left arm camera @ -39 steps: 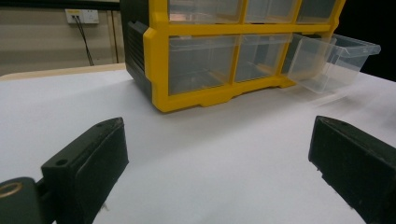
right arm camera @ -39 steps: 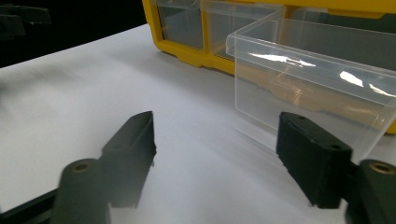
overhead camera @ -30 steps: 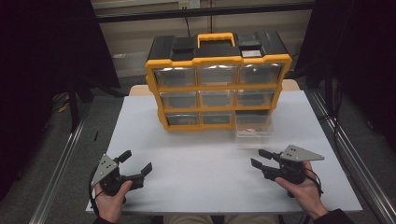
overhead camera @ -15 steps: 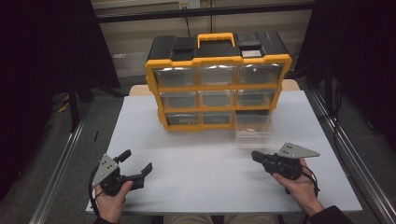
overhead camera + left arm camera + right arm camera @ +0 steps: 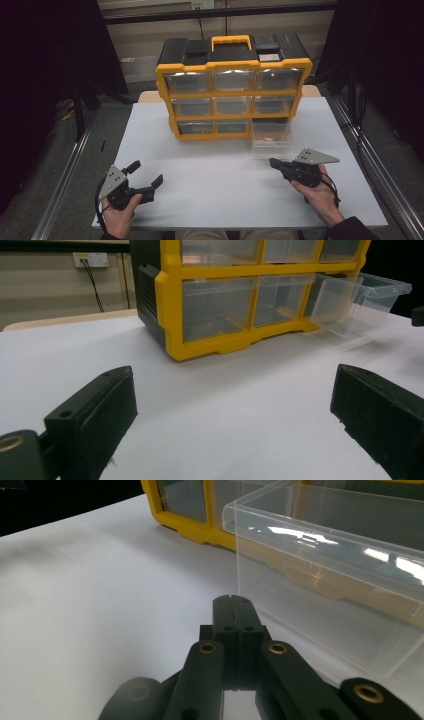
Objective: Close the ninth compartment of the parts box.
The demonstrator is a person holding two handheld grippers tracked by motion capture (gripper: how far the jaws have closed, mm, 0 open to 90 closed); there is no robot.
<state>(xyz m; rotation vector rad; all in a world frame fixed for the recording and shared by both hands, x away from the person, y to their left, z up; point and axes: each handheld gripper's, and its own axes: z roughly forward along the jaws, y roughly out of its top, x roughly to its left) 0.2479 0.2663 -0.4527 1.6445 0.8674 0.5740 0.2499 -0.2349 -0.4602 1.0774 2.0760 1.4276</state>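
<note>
Two grippers rest low over a white table [image 5: 210,175] in a dim room with dark curtains at both sides. The yellow drawer cabinet [image 5: 233,87] stands at the far middle, its clear bottom-right drawer [image 5: 271,134] pulled out. The right gripper [image 5: 276,163], jaws pressed together and empty, points near that drawer; the left gripper [image 5: 146,177], jaws wide apart and empty, sits well apart from it.

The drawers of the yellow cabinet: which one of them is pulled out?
The bottom-right drawer of the cabinet. It sticks out toward the person, in front of the right hand-held gripper, whose jaws are closed. The other eight sit flush in the frame.
</note>
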